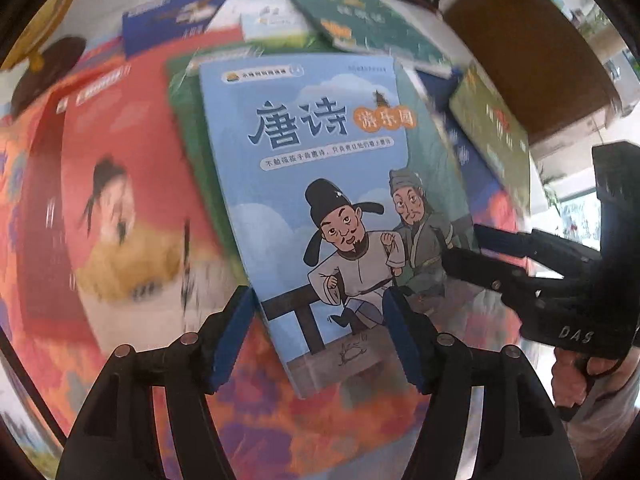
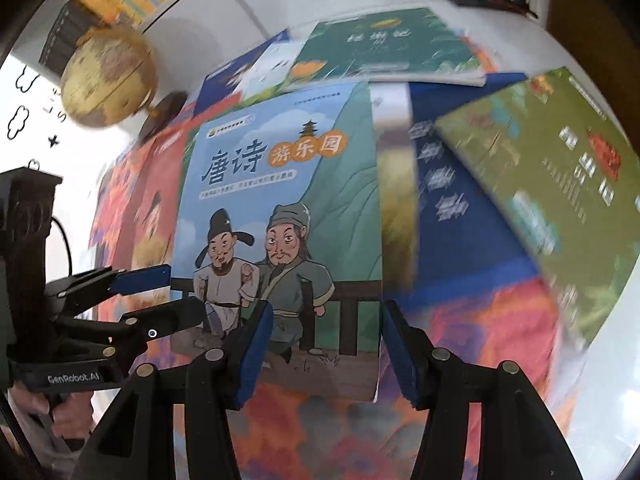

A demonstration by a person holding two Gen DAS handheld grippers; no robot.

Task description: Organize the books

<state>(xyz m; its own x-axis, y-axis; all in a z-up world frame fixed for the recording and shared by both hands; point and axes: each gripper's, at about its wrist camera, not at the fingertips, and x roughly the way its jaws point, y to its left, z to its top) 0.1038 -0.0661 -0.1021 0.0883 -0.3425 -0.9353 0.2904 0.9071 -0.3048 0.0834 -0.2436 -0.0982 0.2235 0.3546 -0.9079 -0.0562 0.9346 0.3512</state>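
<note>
i count two grippers in my feeds. the left gripper (image 1: 320, 336) sits at the bottom of the left wrist view with its blue pads parted about half way, and the right gripper (image 2: 326, 354) sits likewise in the right wrist view, also parted about half way. neither pair of pads presses on anything that i can see.

the light blue book (image 1: 320, 184) with two cartoon figures on its cover lies face up on top of the pile, its lower edge nearest to me. in the left wrist view its lower part lies between and beyond my left pads, with the right pad over the cover and the left pad just beside its left edge. in the right wrist view the same book's lower right corner lies between my right pads.

books i can tell apart, counted across both views: one light blue, one red book (image 1: 120, 184) to its left, one dark green book (image 2: 384, 46) at the far side, one olive green book (image 2: 552, 184) on the right, one dark blue book (image 2: 452, 200) under the olive one, and one blue book (image 1: 176, 16) at the far left. others are tucked beneath and too blurred for me to count.

one globe (image 2: 106, 76) stands at the far left. one flowered cloth (image 2: 320, 432) lies under the pile. a person's hand (image 1: 580, 368) grips the right tool's handle.
</note>
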